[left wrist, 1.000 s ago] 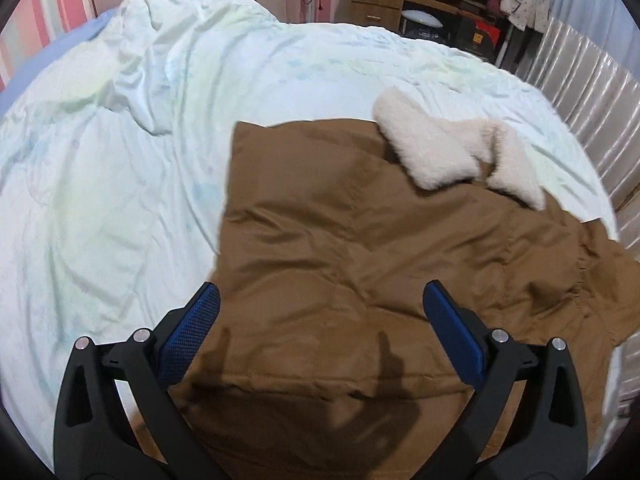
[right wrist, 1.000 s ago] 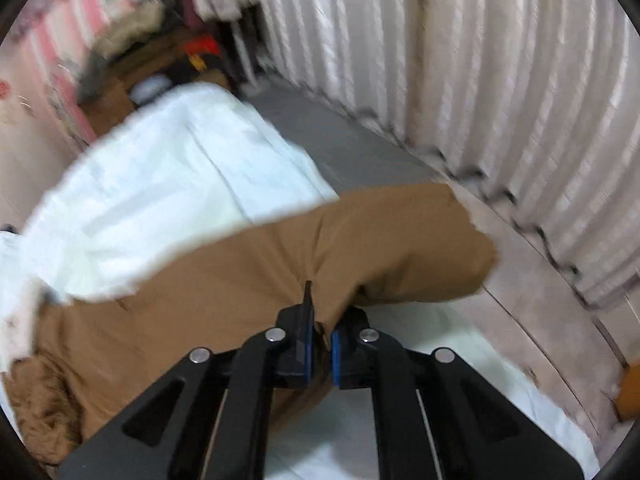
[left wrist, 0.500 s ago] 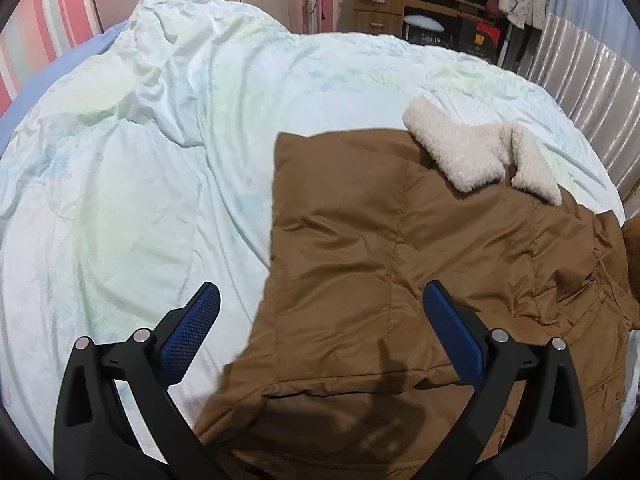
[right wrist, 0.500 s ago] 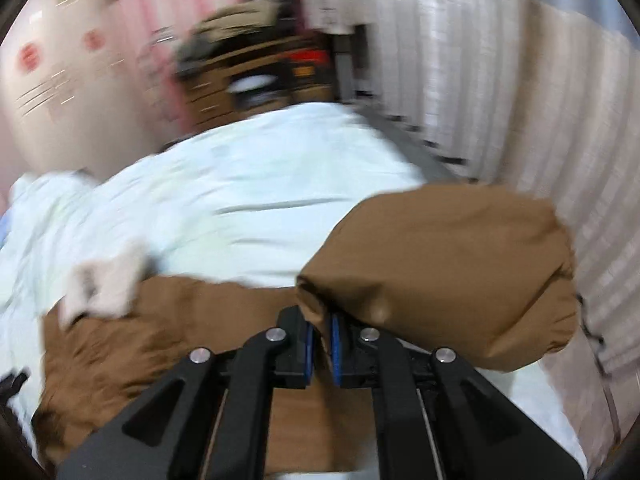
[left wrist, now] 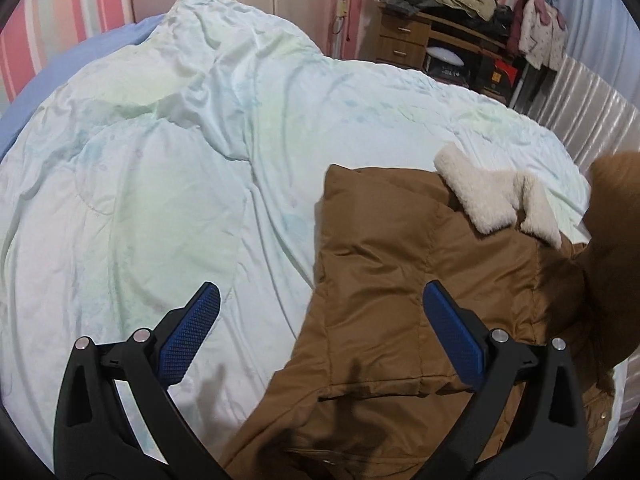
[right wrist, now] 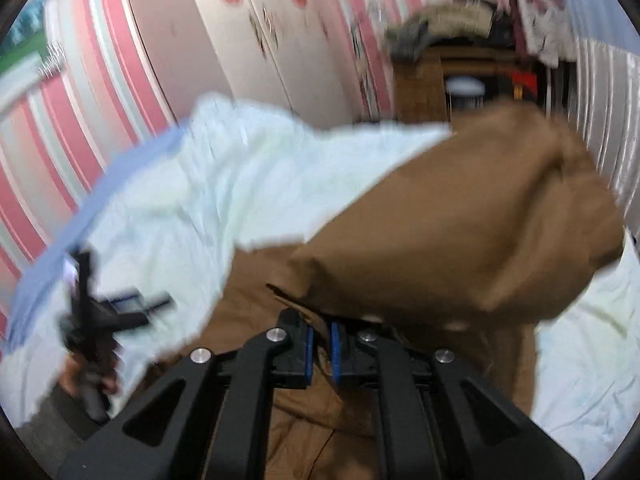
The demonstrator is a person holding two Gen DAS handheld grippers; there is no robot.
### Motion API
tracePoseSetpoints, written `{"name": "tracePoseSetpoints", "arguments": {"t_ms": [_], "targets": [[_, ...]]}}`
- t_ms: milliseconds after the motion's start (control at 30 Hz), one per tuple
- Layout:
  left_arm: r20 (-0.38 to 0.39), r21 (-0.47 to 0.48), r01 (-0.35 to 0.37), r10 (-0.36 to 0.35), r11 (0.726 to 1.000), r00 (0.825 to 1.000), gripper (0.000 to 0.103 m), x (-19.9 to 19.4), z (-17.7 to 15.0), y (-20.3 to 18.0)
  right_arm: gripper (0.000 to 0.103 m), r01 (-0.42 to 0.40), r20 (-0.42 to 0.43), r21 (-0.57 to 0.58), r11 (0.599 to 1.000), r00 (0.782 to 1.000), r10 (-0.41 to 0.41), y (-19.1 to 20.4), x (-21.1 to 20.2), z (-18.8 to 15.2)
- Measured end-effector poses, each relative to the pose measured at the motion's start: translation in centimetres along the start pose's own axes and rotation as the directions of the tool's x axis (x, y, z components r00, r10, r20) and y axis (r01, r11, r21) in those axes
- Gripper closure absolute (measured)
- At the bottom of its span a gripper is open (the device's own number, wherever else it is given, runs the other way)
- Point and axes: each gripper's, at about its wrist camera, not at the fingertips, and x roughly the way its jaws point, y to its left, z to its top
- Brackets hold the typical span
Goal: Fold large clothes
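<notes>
A brown padded coat (left wrist: 400, 280) with a cream fleece collar (left wrist: 496, 196) lies on the bed, its left side folded in with a straight edge. My left gripper (left wrist: 320, 328) hovers open above the coat's lower left edge, holding nothing. My right gripper (right wrist: 320, 344) is shut on the coat's brown sleeve (right wrist: 472, 232), which hangs lifted and bulging over the coat's body (right wrist: 248, 312). That raised sleeve (left wrist: 612, 256) also shows at the right edge of the left wrist view. The right wrist view is blurred by motion.
A rumpled pale duvet (left wrist: 180, 160) covers the bed, over a blue sheet (left wrist: 80, 64). A wooden desk (left wrist: 432, 44) piled with clothes stands at the back by the pink striped wall. A pleated curtain (left wrist: 592, 104) runs along the right. A hand holds the left gripper (right wrist: 92, 320).
My right gripper has swung the held sleeve up and leftward over the coat. The left gripper has drifted left, still open, so the coat sits further right in its view.
</notes>
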Motion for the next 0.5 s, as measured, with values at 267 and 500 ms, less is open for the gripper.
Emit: {"name": "tracePoseSetpoints", "arguments": {"t_ms": [267, 500], "targets": [[-0.049, 0.005, -0.053, 0.054, 0.999, 0.997, 0.003, 1.7, -1.0, 1.3, 0.082, 0.088, -0.280, 0.035, 0.995, 0.957, -0.075, -1.5, 8.8, -7.6], [-0.067, 0.100, -0.081, 0.088, 0.992, 0.994, 0.003, 2.3, -2.0, -0.6, 0.021, 0.015, -0.248, -0.041, 0.999, 0.968, -0.025, -0.1, 3.1, -7.6]]}}
